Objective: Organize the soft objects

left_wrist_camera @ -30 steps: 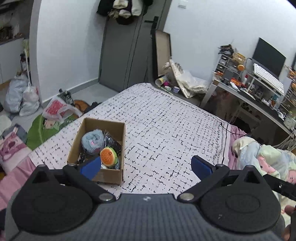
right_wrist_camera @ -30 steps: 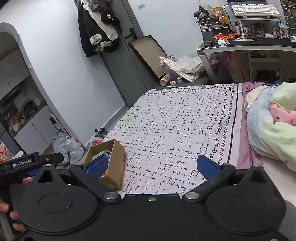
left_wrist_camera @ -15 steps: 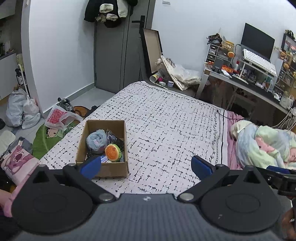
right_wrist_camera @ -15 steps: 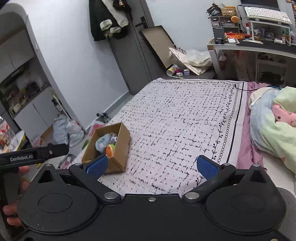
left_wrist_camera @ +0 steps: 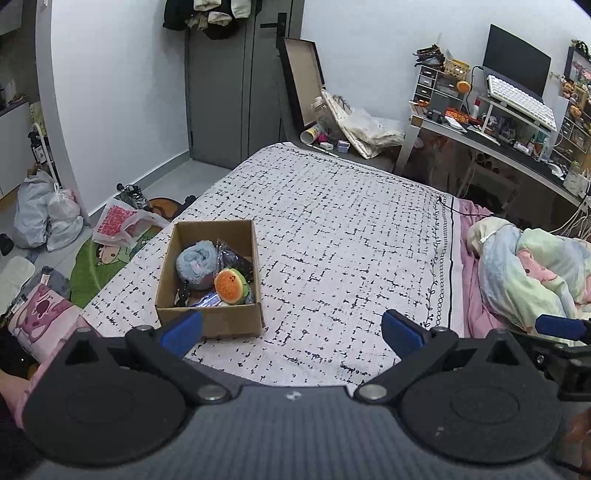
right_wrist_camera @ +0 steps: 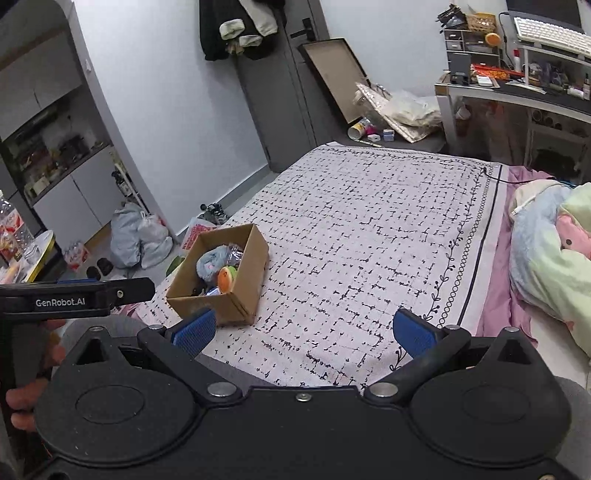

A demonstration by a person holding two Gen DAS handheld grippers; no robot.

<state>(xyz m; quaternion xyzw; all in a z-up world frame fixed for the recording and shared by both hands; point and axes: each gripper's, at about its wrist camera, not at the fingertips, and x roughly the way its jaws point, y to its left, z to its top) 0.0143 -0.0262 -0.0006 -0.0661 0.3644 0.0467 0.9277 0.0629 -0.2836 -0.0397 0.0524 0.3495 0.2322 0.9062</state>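
open cardboard box set near left edge of bed, upright. inside: fluffy blue plush at back, burger plush tilted at front right, dark packaged items between.

Home bedroom, bed with patterned cover, desk with monitor, clothes hung on door
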